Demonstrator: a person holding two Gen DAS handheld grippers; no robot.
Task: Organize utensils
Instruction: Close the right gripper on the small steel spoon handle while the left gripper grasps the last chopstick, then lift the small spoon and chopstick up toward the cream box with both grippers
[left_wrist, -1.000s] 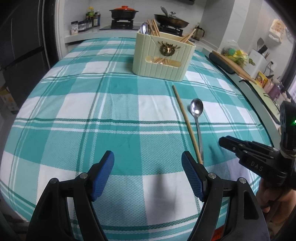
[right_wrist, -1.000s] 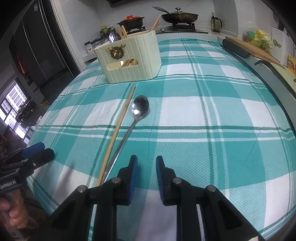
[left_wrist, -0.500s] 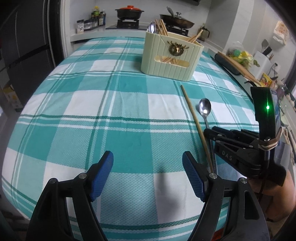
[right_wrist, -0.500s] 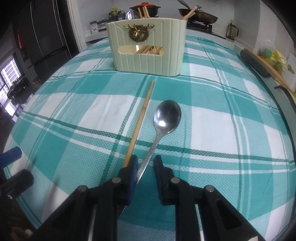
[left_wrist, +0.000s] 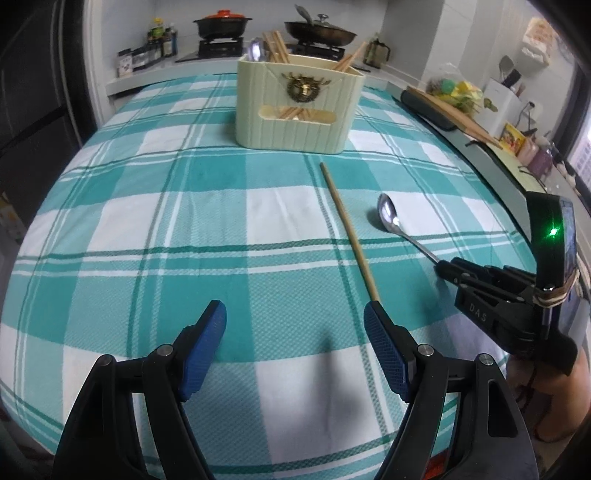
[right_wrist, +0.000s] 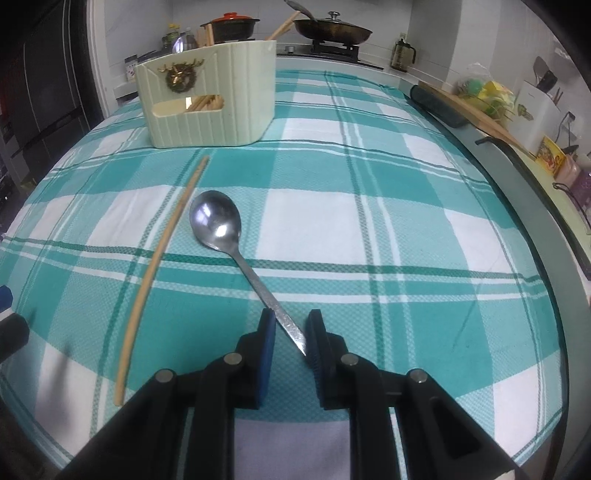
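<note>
A metal spoon (right_wrist: 216, 221) lies on the teal checked tablecloth (right_wrist: 369, 221), bowl toward the cream utensil holder (right_wrist: 210, 99). My right gripper (right_wrist: 291, 326) is shut on the end of its handle, which runs slantwise between the blue pads. The left wrist view shows the same grip, right gripper (left_wrist: 445, 266) on the spoon (left_wrist: 387, 216). A single wooden chopstick (left_wrist: 349, 232) lies to the left of the spoon, apart from it. My left gripper (left_wrist: 293, 310) hangs open and empty over the cloth, its right fingertip beside the chopstick's near end. The holder (left_wrist: 299, 110) contains chopsticks and a spoon.
The table's right edge (right_wrist: 535, 229) borders a counter with a dark tray and wooden board (right_wrist: 476, 110). Behind the table, a stove carries a red-lidded pot (left_wrist: 218, 24) and a pan (left_wrist: 319, 33). A dark fridge (right_wrist: 40, 92) stands on the left.
My right gripper came down over the spoon's handle and took hold of its end. The spoon swung away from the chopstick. The left gripper shifted slightly and stays open.
</note>
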